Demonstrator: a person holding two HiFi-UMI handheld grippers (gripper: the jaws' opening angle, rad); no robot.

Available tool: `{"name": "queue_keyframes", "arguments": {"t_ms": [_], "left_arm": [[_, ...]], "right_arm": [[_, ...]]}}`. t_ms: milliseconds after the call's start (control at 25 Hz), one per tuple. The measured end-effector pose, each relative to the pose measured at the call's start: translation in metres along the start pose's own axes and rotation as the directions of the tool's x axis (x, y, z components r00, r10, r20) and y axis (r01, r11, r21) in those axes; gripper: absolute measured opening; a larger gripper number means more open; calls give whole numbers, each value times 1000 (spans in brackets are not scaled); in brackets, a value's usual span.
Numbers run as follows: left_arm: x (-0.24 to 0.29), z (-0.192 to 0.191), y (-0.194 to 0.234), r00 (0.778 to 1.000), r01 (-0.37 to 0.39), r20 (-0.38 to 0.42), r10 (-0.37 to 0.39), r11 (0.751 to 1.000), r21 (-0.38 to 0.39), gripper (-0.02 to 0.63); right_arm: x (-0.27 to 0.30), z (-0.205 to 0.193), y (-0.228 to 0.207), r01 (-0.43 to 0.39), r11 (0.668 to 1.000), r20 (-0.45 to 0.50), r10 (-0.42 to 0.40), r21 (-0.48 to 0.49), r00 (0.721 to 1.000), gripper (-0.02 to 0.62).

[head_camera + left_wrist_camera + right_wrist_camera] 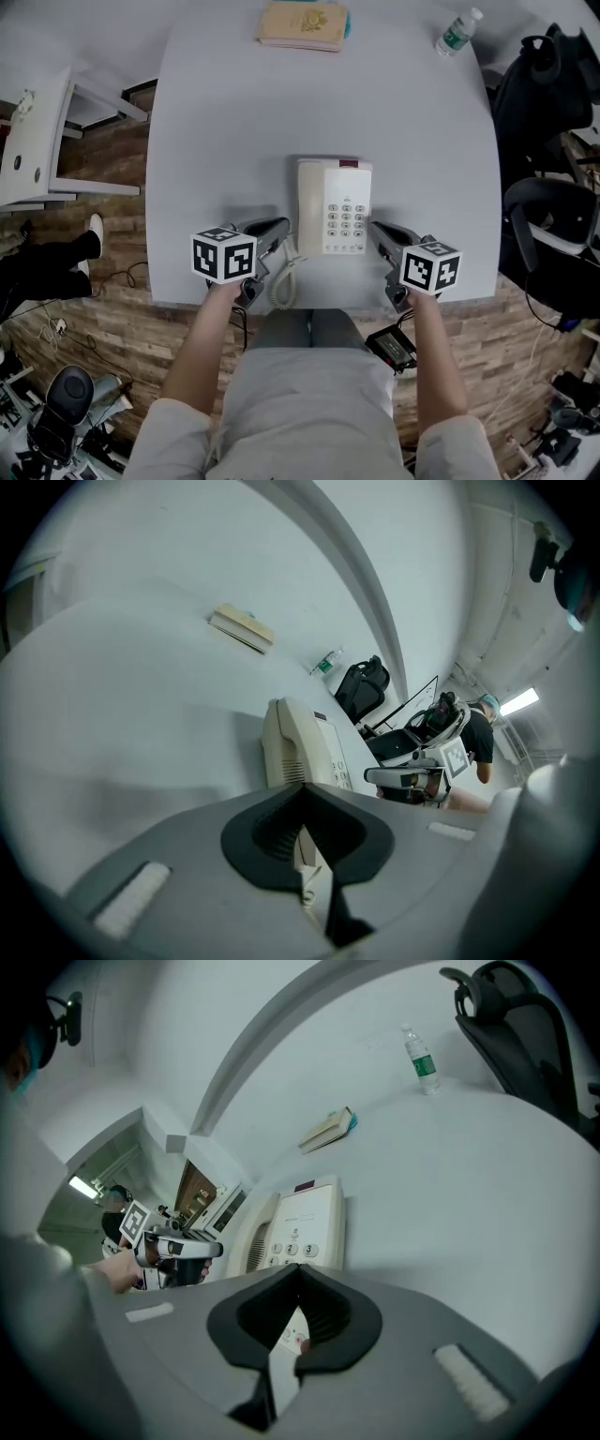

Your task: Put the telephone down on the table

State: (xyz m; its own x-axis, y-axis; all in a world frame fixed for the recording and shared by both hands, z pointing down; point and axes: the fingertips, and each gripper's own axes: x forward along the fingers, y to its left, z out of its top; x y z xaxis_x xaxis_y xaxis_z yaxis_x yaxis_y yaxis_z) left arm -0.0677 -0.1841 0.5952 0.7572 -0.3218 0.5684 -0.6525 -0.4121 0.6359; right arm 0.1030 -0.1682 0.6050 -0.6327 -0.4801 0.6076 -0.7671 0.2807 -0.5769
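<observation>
Flanking cream plastic push-button telephone [335, 206]: left gripper [278, 228], right gripper [378, 230], jaws pressed together, pinching nothing. Telephone flat on pale grey table [234, 122], just ahead between tips; looks set down, hence empty jaws.

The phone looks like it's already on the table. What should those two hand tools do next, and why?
Probably just draw both grippers back toward the person. The telephone lies flat on the table, and the left gripper and right gripper flank it, fingers shut on nothing, so the job looks done.
</observation>
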Motion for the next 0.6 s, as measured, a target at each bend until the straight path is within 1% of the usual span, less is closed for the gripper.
{"name": "queue_keyframes", "arguments": {"t_ms": [120, 280, 480, 600], "left_arm": [[-7, 0, -7, 999, -32, 16, 31, 999, 27, 15], [-13, 4, -15, 995, -86, 52, 83, 995, 59, 15], [-22, 3, -30, 991, -118, 79, 111, 989, 86, 15], [-31, 2, -39, 985, -149, 101, 138, 983, 108, 15]], "right_arm": [[-4, -5, 14, -15, 1000, -9, 15, -16, 1000, 6], [-9, -8, 26, -1, 998, -8, 1, -56, 1000, 7], [-16, -8, 48, -26, 997, 6, 27, -70, 1000, 7], [-22, -9, 58, -19, 996, 13, 20, -85, 1000, 6]]}}
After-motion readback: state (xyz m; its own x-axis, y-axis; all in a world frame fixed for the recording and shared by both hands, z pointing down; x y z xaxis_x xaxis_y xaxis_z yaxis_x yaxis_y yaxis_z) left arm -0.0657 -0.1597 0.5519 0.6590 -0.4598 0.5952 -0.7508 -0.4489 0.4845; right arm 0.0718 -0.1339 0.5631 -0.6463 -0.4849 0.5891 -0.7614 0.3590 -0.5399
